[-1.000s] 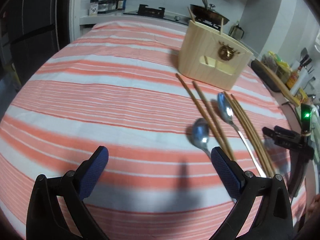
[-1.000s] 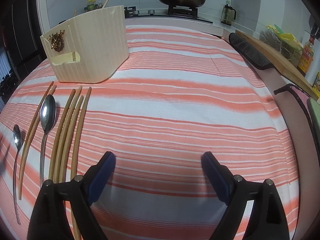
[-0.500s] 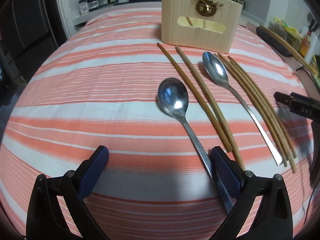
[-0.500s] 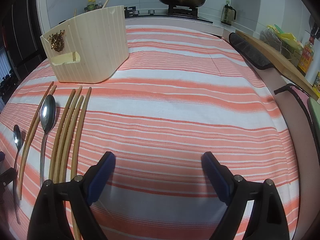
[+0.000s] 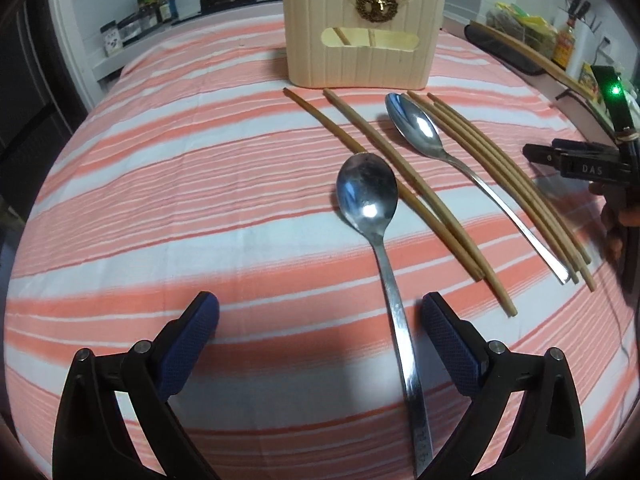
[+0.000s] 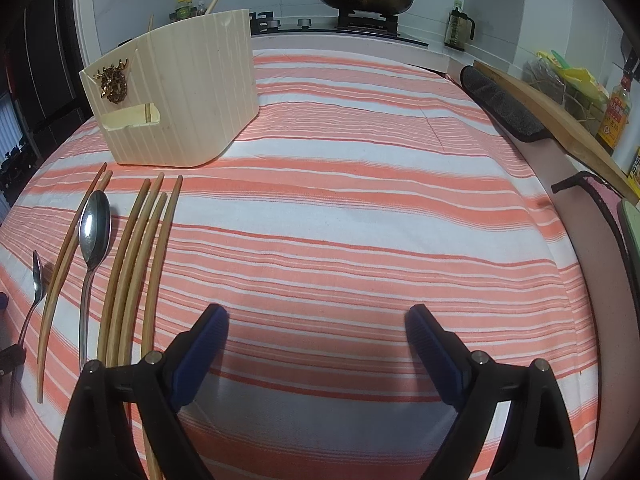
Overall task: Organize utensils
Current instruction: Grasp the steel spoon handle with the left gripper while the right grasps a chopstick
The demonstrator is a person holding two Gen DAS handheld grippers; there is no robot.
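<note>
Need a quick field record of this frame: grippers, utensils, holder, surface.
left gripper: open, handle of near spoon lies between its fingers, not gripped
right gripper: open, over bare cloth
far spoon: flat, between chopstick pair and four-chopstick group
utensil holder: upright, two chopsticks inside
surface: striped tablecloth

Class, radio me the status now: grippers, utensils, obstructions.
Left gripper open, straddling near spoon handle. Right gripper open, idle. Holder unobstructed.

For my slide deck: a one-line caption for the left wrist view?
Open left gripper straddles the near spoon's handle; chopsticks, second spoon and holder lie beyond.
</note>
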